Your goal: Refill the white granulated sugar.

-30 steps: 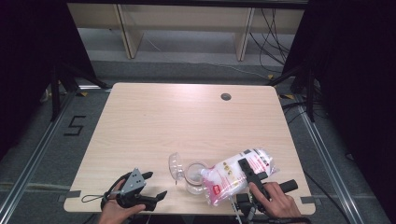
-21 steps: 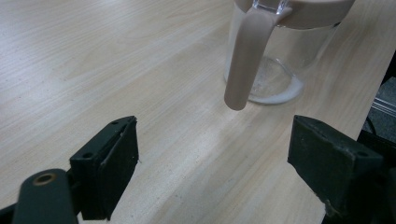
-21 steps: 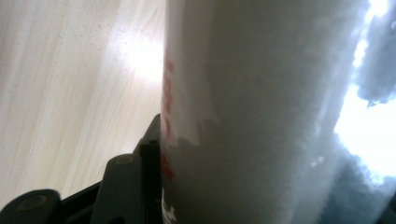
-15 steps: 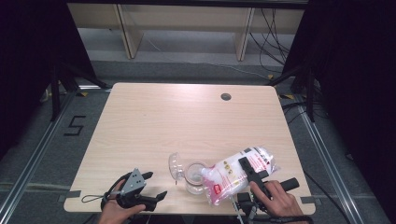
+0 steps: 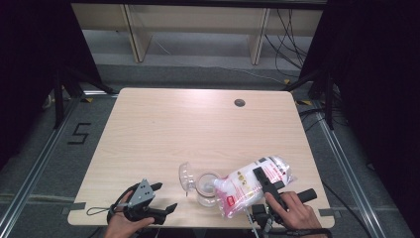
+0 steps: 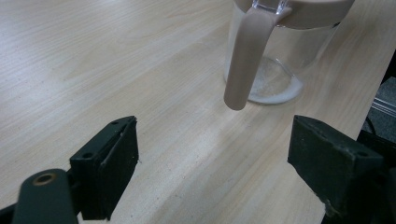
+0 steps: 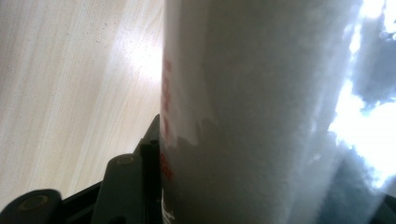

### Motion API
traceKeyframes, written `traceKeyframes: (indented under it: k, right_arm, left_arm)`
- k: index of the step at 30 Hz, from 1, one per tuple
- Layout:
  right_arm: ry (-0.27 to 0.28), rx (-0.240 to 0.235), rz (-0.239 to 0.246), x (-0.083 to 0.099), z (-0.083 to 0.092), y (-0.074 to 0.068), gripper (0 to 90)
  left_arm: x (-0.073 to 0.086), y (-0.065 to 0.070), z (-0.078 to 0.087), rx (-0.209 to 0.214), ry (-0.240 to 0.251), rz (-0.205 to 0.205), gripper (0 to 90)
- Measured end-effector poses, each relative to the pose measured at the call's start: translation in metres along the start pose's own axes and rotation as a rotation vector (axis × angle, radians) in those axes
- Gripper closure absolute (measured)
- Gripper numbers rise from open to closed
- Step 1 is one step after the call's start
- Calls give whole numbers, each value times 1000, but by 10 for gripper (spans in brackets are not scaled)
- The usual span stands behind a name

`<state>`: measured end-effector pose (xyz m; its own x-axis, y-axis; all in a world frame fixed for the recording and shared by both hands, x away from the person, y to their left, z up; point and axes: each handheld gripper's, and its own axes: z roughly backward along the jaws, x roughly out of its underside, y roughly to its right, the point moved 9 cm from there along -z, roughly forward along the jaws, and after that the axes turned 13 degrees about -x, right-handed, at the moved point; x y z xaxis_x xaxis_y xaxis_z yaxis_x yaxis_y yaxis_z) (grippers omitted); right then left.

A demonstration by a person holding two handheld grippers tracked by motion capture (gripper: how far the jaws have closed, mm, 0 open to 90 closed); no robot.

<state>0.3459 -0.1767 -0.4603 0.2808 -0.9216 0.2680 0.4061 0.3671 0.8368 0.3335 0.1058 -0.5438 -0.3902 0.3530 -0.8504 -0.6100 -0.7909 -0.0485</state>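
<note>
A: Start at the left. What's the left gripper (image 5: 166, 210) doing?

B: It rests by the table's near edge, left of the clear glass jar (image 5: 205, 187) with the beige flip lid (image 5: 185, 175), well short of it. Its jaws stand wide apart with nothing between them. In the left gripper view the jar (image 6: 275, 60) has only a thin white layer at its bottom.

A: So it could steady the jar?

B: I'd say so. Closing on the jar's wall would keep it from sliding while the pour goes in.

A: And right of the jar?

B: The clear plastic bag of white powder with a red label (image 5: 250, 184) lies tilted, its lower corner over the jar's open mouth. The right gripper (image 5: 267, 184) is clamped across the bag's middle.

A: How to pour well?

B: Keep the corner centred over the mouth and raise the far end slowly, so powder doesn't spill onto the pale wooden table (image 5: 198, 129).
</note>
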Motion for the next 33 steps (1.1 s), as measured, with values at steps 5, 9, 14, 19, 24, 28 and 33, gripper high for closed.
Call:
traceKeyframes:
  k: [5,9,14,19,24,28,33]
  right_arm:
    - [15,2,-4,-5,1,1,501]
    - [32,-13,7,-8,-1,5,502]
    - [-3,-2,-18,7,-1,2,503]
    - [0,6,-1,6,2,4,503]
    - [14,-2,-11,-2,0,2,504]
    - [17,9,-4,-1,-2,5,505]
    - [-17,-6,-11,10,1,1,507]
  left_arm:
    - [-1,-2,0,-5,8,-19,158]
    - [2,-3,1,-11,-15,-30,158]
    - [0,-1,0,-7,3,-5,158]
    - [0,0,0,-1,-2,-14,158]
    - [1,-1,0,0,-7,-9,158]
    - [0,0,1,1,-2,-8,158]
    - [1,-1,0,0,-6,-12,158]
